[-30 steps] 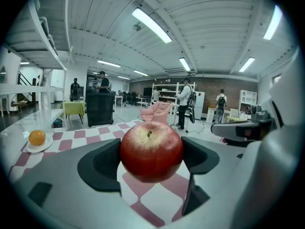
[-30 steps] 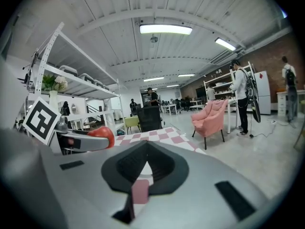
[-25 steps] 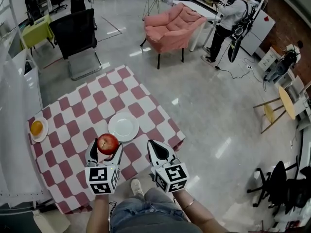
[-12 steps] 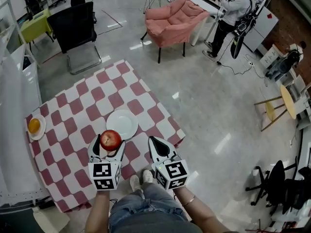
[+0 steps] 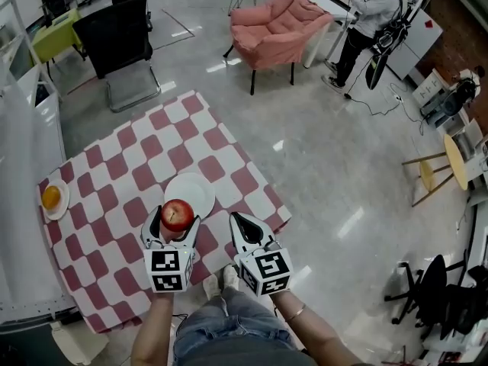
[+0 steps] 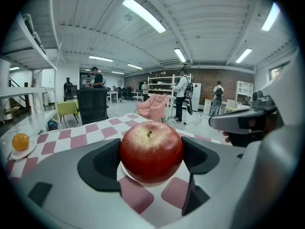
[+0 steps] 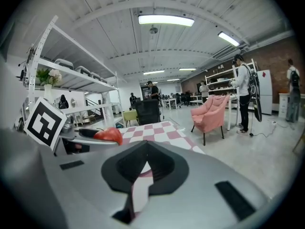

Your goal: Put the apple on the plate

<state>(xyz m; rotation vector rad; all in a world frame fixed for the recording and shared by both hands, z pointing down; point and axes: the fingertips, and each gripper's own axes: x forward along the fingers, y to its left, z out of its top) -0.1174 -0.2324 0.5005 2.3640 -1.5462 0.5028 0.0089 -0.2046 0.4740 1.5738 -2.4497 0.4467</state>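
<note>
A red apple (image 5: 177, 214) (image 6: 151, 150) is held between the jaws of my left gripper (image 5: 174, 221), which is shut on it. It hangs over the near edge of a white plate (image 5: 194, 192) on the red-and-white checked table (image 5: 130, 174). In the left gripper view the plate (image 6: 143, 179) shows just below the apple. My right gripper (image 5: 245, 231) is beside the left one, over the table's near right edge, shut with nothing in it. In the right gripper view the apple (image 7: 108, 134) appears at the left.
A small plate with an orange (image 5: 51, 197) sits at the table's left edge. A black chair (image 5: 122, 48) and a pink armchair (image 5: 278, 25) stand beyond the table. A white shelf unit (image 5: 23, 227) runs along the left. A person (image 5: 366, 21) stands far right.
My left gripper has carried the apple forward toward the white plate, from over the cloth to the plate's near rim. The right gripper has stayed alongside.
</note>
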